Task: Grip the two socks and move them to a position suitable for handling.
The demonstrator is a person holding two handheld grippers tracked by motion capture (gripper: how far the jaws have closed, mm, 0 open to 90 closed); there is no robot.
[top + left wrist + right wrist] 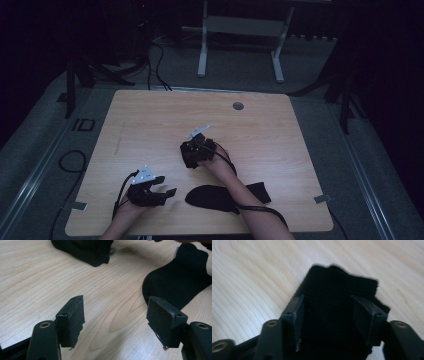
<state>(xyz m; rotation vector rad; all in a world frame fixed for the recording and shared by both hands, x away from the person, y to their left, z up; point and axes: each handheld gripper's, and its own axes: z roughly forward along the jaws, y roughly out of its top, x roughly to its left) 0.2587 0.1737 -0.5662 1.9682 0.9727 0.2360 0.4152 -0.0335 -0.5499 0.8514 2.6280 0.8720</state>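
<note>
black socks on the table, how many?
2. One sock lies flat near the front edge, under the right forearm; one folded sock sits mid-table between the right gripper jaws. None hidden, apparently.

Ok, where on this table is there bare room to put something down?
The table's whole far half is bare, up to the small round hole; so is its right side. The near edge is crowded: the left hand-held gripper, the flat black sock and the right hand-held gripper over a folded black sock.

We see a pale, light-brown wood-grain table (150, 120), two plain black socks (215, 197) (337, 290) on it, black jaws on the left gripper (115, 322) and right gripper (337, 315), and a grey plate (145, 175).
</note>
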